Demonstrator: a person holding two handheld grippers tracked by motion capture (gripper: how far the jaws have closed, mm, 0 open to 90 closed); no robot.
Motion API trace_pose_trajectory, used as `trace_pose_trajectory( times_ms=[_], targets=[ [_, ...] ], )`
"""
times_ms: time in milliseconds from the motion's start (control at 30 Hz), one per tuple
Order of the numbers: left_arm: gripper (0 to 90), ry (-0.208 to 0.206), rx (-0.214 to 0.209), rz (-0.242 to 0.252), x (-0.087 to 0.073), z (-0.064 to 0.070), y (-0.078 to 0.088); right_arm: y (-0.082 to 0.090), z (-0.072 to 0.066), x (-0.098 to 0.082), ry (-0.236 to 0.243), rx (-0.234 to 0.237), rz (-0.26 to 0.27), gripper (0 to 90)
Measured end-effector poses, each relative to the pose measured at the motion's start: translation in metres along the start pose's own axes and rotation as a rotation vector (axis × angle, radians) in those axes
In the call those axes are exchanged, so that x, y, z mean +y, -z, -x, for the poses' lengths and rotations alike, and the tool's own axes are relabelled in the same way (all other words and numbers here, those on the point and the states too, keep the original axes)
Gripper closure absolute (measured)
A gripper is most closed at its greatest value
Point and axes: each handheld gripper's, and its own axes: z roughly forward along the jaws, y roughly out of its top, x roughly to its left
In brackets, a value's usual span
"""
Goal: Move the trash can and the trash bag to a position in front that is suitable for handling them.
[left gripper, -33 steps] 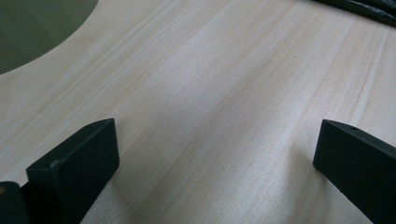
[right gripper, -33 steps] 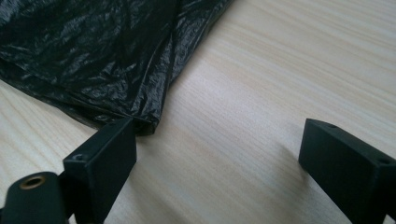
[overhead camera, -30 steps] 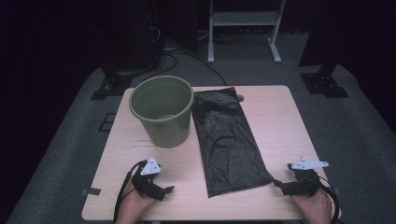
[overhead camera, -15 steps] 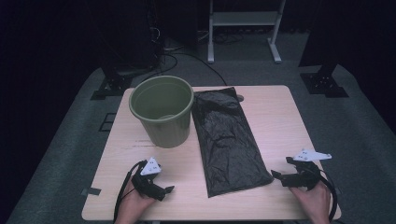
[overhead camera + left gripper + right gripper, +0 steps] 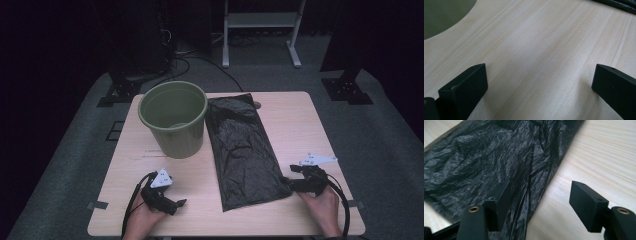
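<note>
Two black, blocky fingers [image 5: 464, 90] of the left gripper [image 5: 536, 87] rise from the bottom edge of its own view, set wide apart with nothing between them but bare wood. The pale, fine-grained wooden surface [image 5: 541, 47] runs across the view, its grain slanting from lower left to upper right. At the top left corner curves the olive-green side of a round plastic bucket [image 5: 441, 15], standing on the surface well apart from the fingers. At the top right corner lies a narrow strip of crinkled black plastic sheet [image 5: 619, 4], flat on the wood. The right-hand finger shows a small hole in its upper face.
</note>
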Motion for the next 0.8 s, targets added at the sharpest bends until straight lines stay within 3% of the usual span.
trace_pose_trajectory(
  times_ms=[233, 467, 667, 700, 800],
  targets=[
    [0.0, 0.0, 0.0, 0.0, 0.0, 0.0, 0.0, -0.018, -0.002, 0.005, 0.005, 0.029, -0.025, 43.8],
    [0.0, 0.0, 0.0, 0.0, 0.0, 0.0, 0.0, -0.026, -0.003, 0.005, 0.012, 0.023, -0.048, 52.6],
    [0.0, 0.0, 0.0, 0.0, 0.0, 0.0, 0.0, -0.029, -0.007, 0.006, 0.044, 0.01, -0.056, 67.9],
    [0.0, 0.0, 0.0, 0.0, 0.0, 0.0, 0.0, -0.029, -0.008, 0.006, 0.056, 0.003, -0.058, 79.0],
    [0.0, 0.0, 0.0, 0.001, 0.0, 0.0, 0.0, -0.028, -0.008, 0.006, 0.06, -0.002, -0.061, 86.4]
  ],
)
